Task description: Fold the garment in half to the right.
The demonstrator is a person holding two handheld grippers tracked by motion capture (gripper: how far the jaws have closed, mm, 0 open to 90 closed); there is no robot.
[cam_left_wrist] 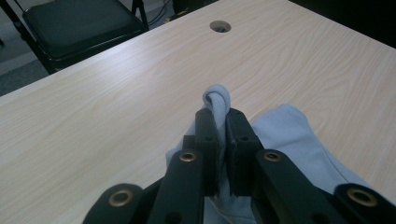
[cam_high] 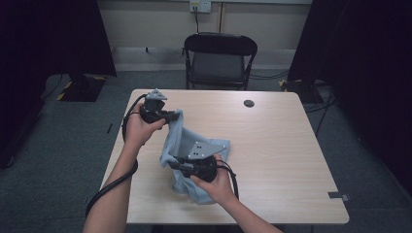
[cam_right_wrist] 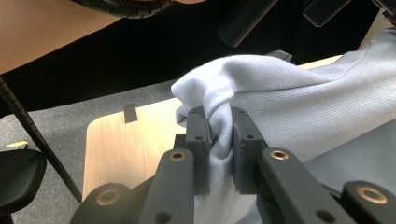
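we look down on a pale wooden table (cam_high: 272,145) in the middle of the frame, with two forearms coming in from the bottom edge. a light blue cloth (cam_high: 187,141) sits left of centre, partly lifted off the table and partly heaped on it. the left gripper (cam_high: 171,115), just above and left of centre, is clamped on an upper edge of the cloth; in the left gripper view a small fold of cloth (cam_left_wrist: 217,100) pokes out between its black jaws. the right gripper (cam_high: 171,164), lower and near the centre, is clamped on another bunch of the cloth; in the right gripper view the fabric (cam_right_wrist: 219,93) is pinched tight between its jaws. a black folding chair (cam_high: 219,58) stands beyond the table at the top of the frame.
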